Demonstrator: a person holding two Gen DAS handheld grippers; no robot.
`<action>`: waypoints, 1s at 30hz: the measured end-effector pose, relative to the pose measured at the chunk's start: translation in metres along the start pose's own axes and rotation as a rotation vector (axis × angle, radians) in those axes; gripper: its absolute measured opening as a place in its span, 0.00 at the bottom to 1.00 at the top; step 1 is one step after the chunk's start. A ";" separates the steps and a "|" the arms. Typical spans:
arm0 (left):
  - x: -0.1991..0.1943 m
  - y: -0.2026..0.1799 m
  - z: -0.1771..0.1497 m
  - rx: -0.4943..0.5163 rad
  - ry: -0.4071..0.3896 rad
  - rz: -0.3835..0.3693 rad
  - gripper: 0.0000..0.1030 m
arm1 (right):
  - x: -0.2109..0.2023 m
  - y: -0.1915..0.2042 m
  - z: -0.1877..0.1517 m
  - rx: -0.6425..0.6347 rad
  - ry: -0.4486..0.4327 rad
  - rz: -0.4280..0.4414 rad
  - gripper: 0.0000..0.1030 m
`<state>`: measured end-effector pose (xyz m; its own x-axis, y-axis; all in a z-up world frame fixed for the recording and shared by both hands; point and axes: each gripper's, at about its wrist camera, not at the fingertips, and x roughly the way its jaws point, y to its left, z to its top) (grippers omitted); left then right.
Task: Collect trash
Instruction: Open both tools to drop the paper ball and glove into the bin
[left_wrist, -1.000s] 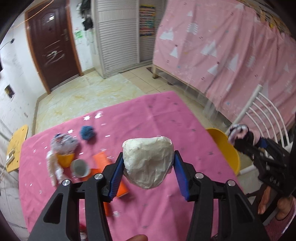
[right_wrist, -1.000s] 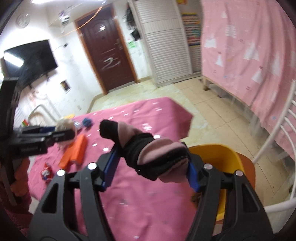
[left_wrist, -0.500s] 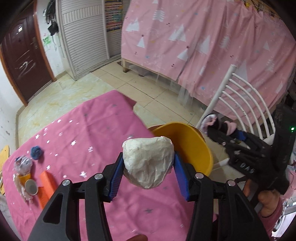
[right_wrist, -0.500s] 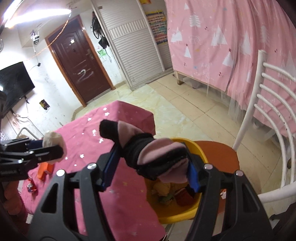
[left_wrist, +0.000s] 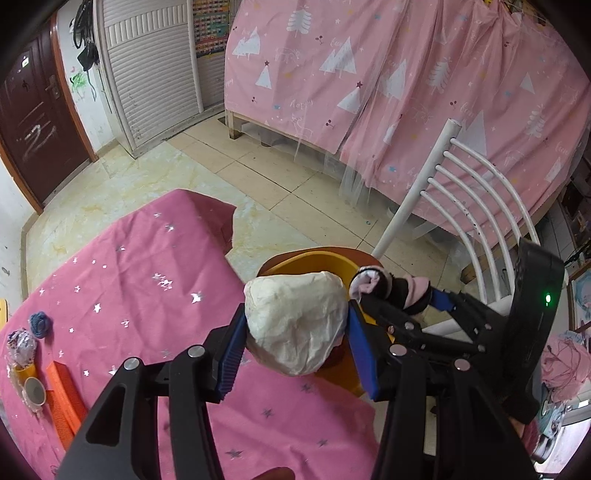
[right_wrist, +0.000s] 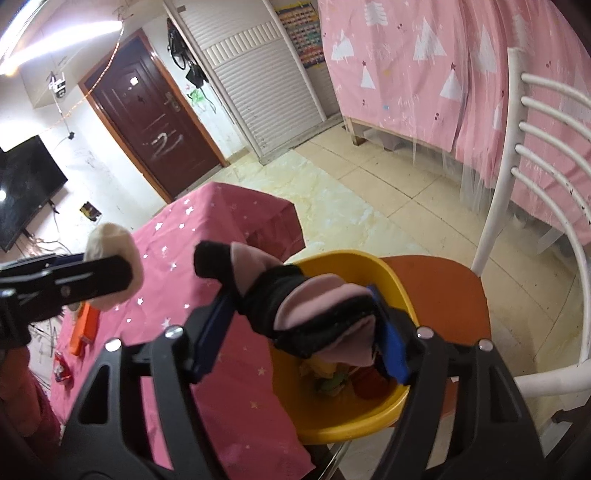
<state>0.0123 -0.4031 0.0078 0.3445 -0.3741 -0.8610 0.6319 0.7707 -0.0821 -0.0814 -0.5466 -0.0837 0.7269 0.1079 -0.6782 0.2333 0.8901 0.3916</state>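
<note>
Both tools loaded, at the yellow bin (right_wrist: 373, 417).

In the left wrist view, my left tool (left_wrist: 295, 332) sits at centre frame, its blue pads clamped on a crumpled white paper wad (left_wrist: 295, 321) over the pink table (left_wrist: 147, 288) edge. In the right wrist view, my right tool (right_wrist: 299, 325) at centre has just been widening its jaws, a black-and-pink sock (right_wrist: 295, 306) between them, the right pad touching, directly above the bin on the orange chair seat (right_wrist: 443, 288).
</note>
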 end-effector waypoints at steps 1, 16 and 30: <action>0.002 -0.001 0.001 -0.005 0.001 0.000 0.43 | 0.001 -0.002 0.000 0.003 0.006 0.010 0.71; 0.020 -0.015 0.013 -0.048 0.009 -0.036 0.61 | 0.003 -0.029 0.003 0.076 0.007 0.003 0.76; -0.016 0.004 0.000 -0.070 -0.039 -0.040 0.65 | 0.005 -0.006 0.002 0.037 0.012 0.028 0.76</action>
<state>0.0089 -0.3939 0.0216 0.3475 -0.4237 -0.8365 0.5959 0.7886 -0.1519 -0.0776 -0.5522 -0.0880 0.7257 0.1384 -0.6739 0.2365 0.8697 0.4333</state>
